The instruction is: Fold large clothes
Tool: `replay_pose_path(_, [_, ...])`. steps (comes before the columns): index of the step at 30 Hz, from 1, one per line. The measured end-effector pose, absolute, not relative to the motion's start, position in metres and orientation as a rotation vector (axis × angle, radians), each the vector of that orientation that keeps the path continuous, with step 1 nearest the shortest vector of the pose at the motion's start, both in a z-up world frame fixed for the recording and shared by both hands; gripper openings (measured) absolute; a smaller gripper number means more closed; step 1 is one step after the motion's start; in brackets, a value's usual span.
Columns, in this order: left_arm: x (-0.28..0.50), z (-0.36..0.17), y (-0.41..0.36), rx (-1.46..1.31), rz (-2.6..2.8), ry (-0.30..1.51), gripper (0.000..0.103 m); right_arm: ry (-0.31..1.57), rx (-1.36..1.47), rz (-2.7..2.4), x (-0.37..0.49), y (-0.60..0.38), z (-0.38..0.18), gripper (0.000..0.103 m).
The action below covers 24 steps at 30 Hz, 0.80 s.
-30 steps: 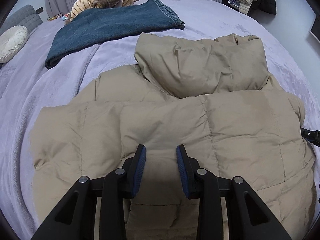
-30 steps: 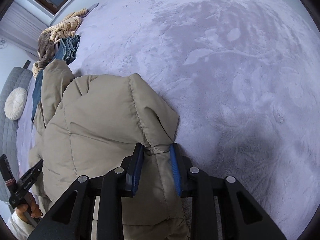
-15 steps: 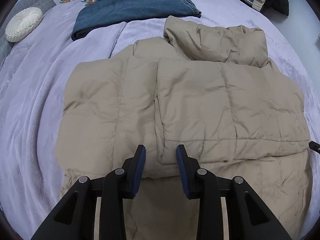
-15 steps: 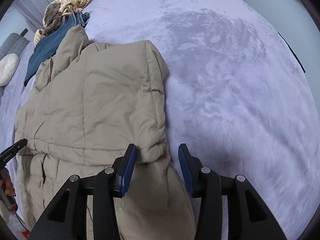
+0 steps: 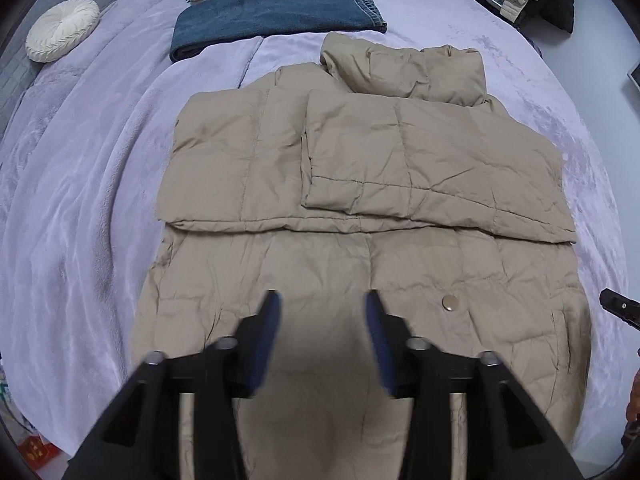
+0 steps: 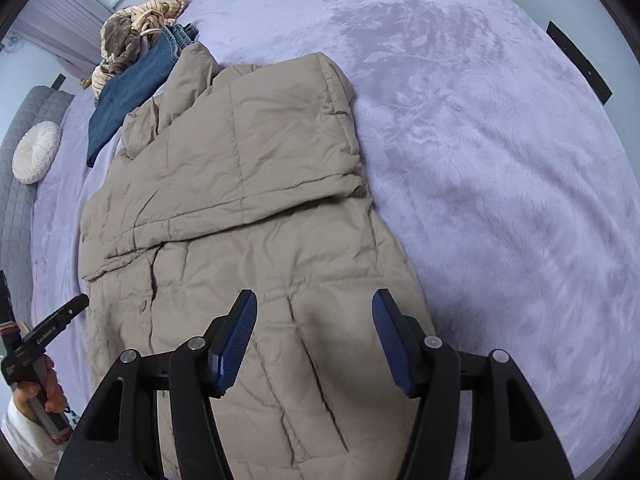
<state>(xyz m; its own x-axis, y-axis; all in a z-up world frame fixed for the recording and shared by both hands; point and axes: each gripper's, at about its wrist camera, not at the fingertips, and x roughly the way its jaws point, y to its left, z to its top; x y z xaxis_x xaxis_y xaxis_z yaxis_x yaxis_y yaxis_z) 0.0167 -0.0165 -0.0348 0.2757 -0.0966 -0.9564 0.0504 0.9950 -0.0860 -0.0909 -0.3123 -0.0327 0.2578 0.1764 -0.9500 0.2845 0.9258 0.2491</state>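
From the left wrist, the left gripper (image 5: 320, 300) hangs above the tan puffer jacket (image 5: 360, 184) with its jaws spread and nothing between them — they have just been opening, where a second ago they stood narrow, low over the padding. The jacket lies flat on the lavender bedspread (image 5: 80, 200), its upper part doubled back over the body so a folded edge crosses the middle; a second ago that part lay bunched close under the camera. Beyond it sit the folded jeans (image 5: 272, 20) and a round cream cushion (image 5: 62, 28).

From the right wrist, the right gripper (image 6: 314, 308) is released too: its blue pads (image 6: 236, 336) stand wide with only the jacket's lower panel far beneath, whereas a second ago they pinched a corner of the fabric. The other tool, held in a hand (image 6: 40, 396), shows at the left edge.

Judged from this, one fold is laid down and let go — the lower half near the grippers likely comes next.
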Motion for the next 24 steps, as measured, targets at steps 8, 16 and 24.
replay_pose_path(8, [-0.02,-0.021,-0.006,-0.066,-0.048,1.281,0.095,1.361,0.437,-0.057,-0.121,-0.297,-0.03,0.064])
replay_pose_path(16, [-0.051,-0.027,-0.006,-0.077,-0.024,1.321,0.095,1.383,0.45,-0.006,-0.139,-0.283,-0.036,0.082])
replay_pose_path(24, [-0.079,-0.037,-0.001,-0.071,-0.021,1.366,0.095,1.408,0.455,0.036,-0.158,-0.261,-0.044,0.082])
